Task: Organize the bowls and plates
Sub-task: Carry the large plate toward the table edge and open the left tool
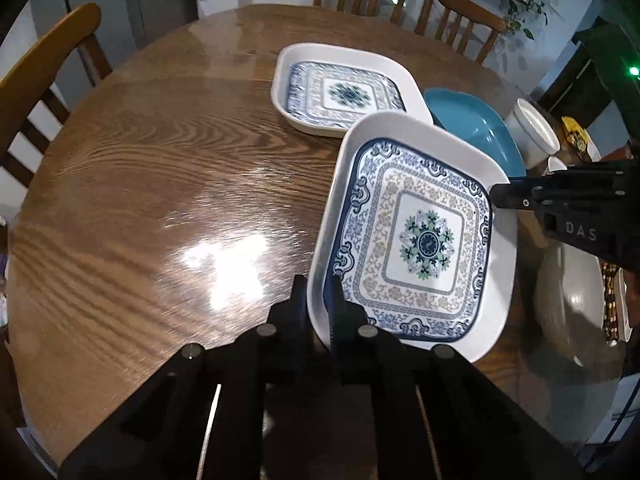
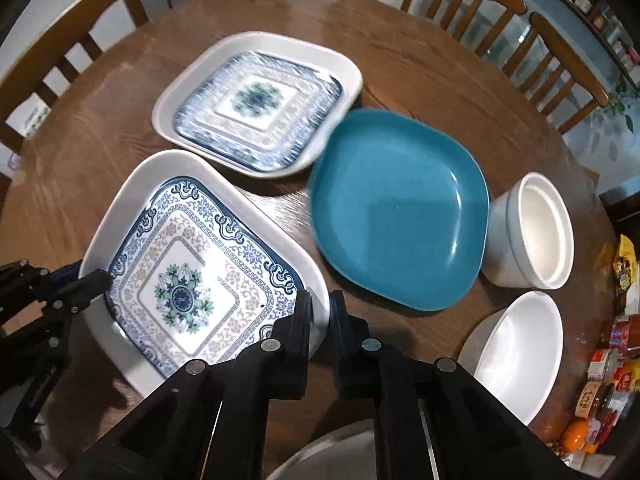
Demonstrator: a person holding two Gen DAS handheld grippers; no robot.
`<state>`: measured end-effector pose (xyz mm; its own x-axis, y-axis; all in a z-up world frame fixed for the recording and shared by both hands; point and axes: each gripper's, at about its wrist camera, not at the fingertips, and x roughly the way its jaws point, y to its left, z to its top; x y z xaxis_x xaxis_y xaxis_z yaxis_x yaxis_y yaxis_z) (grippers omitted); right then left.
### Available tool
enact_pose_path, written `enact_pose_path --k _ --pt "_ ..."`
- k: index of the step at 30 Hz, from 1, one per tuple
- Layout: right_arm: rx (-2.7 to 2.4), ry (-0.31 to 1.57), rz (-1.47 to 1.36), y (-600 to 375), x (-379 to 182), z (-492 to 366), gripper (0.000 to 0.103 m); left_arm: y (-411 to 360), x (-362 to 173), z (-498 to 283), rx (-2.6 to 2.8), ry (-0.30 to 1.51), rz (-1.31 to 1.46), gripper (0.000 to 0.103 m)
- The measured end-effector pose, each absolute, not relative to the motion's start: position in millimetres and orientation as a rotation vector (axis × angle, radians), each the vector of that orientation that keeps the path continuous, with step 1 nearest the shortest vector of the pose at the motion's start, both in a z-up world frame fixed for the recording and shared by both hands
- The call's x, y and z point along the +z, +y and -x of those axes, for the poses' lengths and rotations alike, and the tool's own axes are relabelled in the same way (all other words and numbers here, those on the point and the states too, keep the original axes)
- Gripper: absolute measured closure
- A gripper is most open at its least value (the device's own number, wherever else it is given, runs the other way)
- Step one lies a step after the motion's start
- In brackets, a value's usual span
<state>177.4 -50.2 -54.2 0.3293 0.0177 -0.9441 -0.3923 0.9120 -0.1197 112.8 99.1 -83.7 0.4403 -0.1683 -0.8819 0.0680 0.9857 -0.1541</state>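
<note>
Both grippers clamp one patterned plate (image 2: 188, 280) at opposite rims. Left gripper (image 1: 320, 300): fingers narrow, pinching the near-left white rim. Right gripper (image 2: 320, 312): fingers narrow, pinching the opposite rim. Plate is at the near side of the wooden surface (image 1: 140, 200); whether it rests flat or is lifted, cannot tell.

A second patterned plate (image 2: 256, 108) lies farther back. Teal plate (image 2: 400, 208) sits just beside both. Nested white bowls (image 2: 532, 232) are tilted, near the teal plate's right edge. Another white bowl (image 2: 516, 352) sits nearer the camera.
</note>
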Motion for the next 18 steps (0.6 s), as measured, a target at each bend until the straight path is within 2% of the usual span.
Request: enact_pose_path --k 11,18 --pt "0.400 1.140 0.395 16 -35 -147 0.093 165 -49 -65 0.004 1.028 0.138 0.096" --pt "0.463 1.151 0.424 56 -46 -139 0.093 192 -59 -52 0.103 1.052 0.157 0.096"
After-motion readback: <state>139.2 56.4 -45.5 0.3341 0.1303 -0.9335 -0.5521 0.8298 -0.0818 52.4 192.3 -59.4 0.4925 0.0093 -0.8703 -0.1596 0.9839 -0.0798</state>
